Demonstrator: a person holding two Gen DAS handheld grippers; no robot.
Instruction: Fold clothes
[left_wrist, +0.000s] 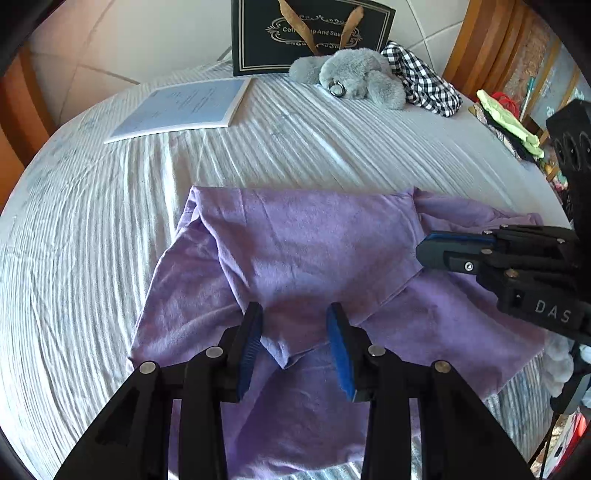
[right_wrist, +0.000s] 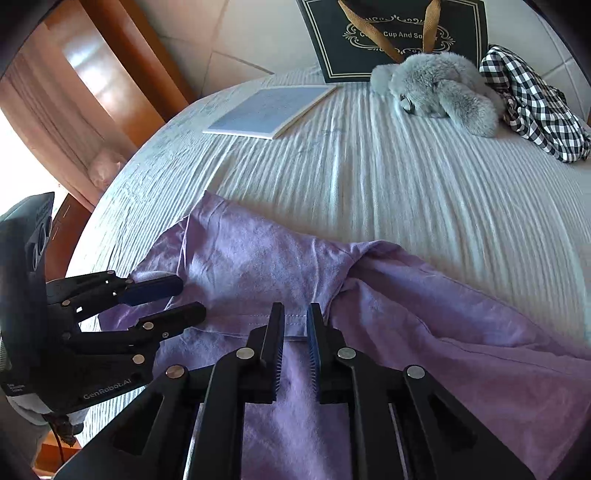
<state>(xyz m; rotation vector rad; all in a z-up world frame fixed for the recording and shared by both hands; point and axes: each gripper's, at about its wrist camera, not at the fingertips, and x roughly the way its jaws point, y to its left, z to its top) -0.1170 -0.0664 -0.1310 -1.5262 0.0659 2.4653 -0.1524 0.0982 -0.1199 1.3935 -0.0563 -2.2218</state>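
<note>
Left wrist view: purple garment (left_wrist: 314, 251) is spread beneath parted, empty left tongs (left_wrist: 295, 332); right tongs (right_wrist: 295, 332) are seen narrowly parted over its hem.

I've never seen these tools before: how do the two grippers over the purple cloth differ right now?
The left gripper has a wide gap between its fingers; the right gripper shows only a narrow one. Neither pinches the purple garment. The right's fingers straddle a stitched hem; the left's frame a folded corner. Both are black with blue pads, angled downward.

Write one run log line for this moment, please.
task: fold | shirt: part folded | left gripper: open | right gripper: open
</note>
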